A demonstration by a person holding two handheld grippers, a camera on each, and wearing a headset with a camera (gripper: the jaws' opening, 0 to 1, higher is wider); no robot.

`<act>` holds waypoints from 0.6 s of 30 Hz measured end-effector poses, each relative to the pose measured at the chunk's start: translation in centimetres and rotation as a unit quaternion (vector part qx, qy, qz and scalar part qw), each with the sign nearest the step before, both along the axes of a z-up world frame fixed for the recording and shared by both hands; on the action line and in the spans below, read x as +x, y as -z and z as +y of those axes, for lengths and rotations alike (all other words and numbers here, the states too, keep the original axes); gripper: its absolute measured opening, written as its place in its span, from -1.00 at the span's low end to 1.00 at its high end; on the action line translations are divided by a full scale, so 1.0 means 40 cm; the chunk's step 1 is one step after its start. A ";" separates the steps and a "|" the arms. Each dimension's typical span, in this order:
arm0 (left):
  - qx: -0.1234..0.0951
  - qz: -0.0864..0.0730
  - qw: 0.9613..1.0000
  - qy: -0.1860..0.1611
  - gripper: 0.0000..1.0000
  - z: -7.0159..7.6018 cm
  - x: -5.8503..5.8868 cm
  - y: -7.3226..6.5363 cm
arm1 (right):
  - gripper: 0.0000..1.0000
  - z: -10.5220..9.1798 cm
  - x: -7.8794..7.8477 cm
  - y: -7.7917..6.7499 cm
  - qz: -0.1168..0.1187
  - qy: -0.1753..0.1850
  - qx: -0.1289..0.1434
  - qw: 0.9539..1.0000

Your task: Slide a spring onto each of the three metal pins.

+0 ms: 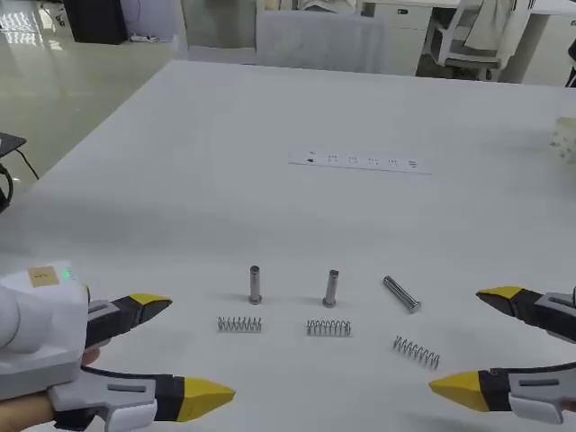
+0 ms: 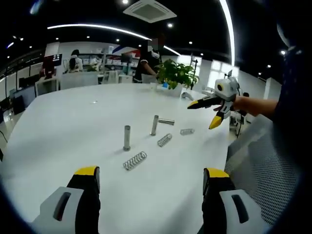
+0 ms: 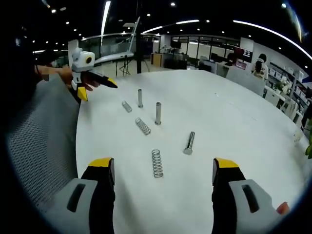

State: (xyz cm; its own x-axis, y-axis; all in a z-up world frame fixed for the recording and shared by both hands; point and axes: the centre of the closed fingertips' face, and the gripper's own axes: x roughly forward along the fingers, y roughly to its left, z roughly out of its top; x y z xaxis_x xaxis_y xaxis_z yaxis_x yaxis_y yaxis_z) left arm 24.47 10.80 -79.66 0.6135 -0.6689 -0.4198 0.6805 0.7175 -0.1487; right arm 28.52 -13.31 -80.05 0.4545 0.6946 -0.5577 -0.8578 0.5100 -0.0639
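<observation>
Opening step: no spring on any pin. Wide open and empty: left gripper (image 1: pixel 198 346), right gripper (image 1: pixel 455 339). Between them on the worktop (image 1: pixel 270 198): two upright pins (image 1: pixel 255 284), one fallen pin (image 1: pixel 400 293) nearer the right gripper, and springs (image 1: pixel 239 324) lying on the near side. Next, probably: pinch the spring ahead of the left gripper, lift it, thread it over the pin beyond.

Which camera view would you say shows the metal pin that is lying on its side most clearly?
The right gripper view: the lying pin is near and unobstructed, beside a spring. The head view shows the pin whole but smaller; the left gripper view shows it far off and tiny.
</observation>
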 end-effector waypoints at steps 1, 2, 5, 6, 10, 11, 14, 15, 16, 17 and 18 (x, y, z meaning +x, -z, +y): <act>0.000 0.000 1.000 0.000 0.68 0.000 0.000 0.000 | 0.65 0.001 -0.001 0.000 0.000 0.000 0.000 1.000; 0.000 0.000 1.000 0.000 0.68 0.000 0.000 -0.001 | 0.65 0.002 -0.001 0.000 0.000 0.000 0.000 1.000; 0.001 0.000 1.000 0.001 0.68 -0.002 0.000 0.000 | 0.65 0.003 -0.004 0.001 0.001 0.000 0.000 1.000; 0.001 0.000 1.000 0.001 0.68 -0.002 0.000 0.000 | 0.65 0.003 -0.005 0.002 0.001 0.000 0.000 1.000; 0.001 0.000 1.000 0.003 0.68 -0.004 0.000 0.001 | 0.65 0.002 -0.008 0.004 0.003 0.003 0.001 1.000; 0.002 0.001 1.000 0.003 0.68 -0.004 0.000 0.001 | 0.65 0.002 -0.008 0.004 0.004 0.003 0.000 1.000; 0.002 0.001 1.000 0.004 0.67 -0.004 0.000 0.002 | 0.64 0.001 -0.008 0.005 0.005 0.005 0.002 1.000; 0.002 0.001 1.000 0.004 0.67 -0.005 0.000 0.002 | 0.64 0.001 -0.007 0.004 0.005 0.006 0.002 1.000; 0.001 0.001 1.000 0.004 0.67 -0.005 0.000 0.002 | 0.63 0.001 -0.005 0.004 0.006 0.006 0.002 1.000; 0.001 0.001 1.000 0.004 0.67 -0.005 0.001 0.002 | 0.63 0.001 -0.003 0.002 0.006 0.007 0.002 1.000; 0.001 0.001 1.000 0.004 0.67 -0.005 0.001 0.002 | 0.62 0.001 -0.001 0.000 0.006 0.008 0.003 1.000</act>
State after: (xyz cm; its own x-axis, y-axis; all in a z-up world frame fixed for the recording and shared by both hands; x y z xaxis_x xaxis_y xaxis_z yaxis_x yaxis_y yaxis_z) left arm 24.51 10.61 -79.73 0.6074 -0.6735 -0.4214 0.6863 0.7120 -0.1487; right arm 28.47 -13.25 -80.07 0.4591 0.6906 -0.5588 -0.8502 0.5239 -0.0510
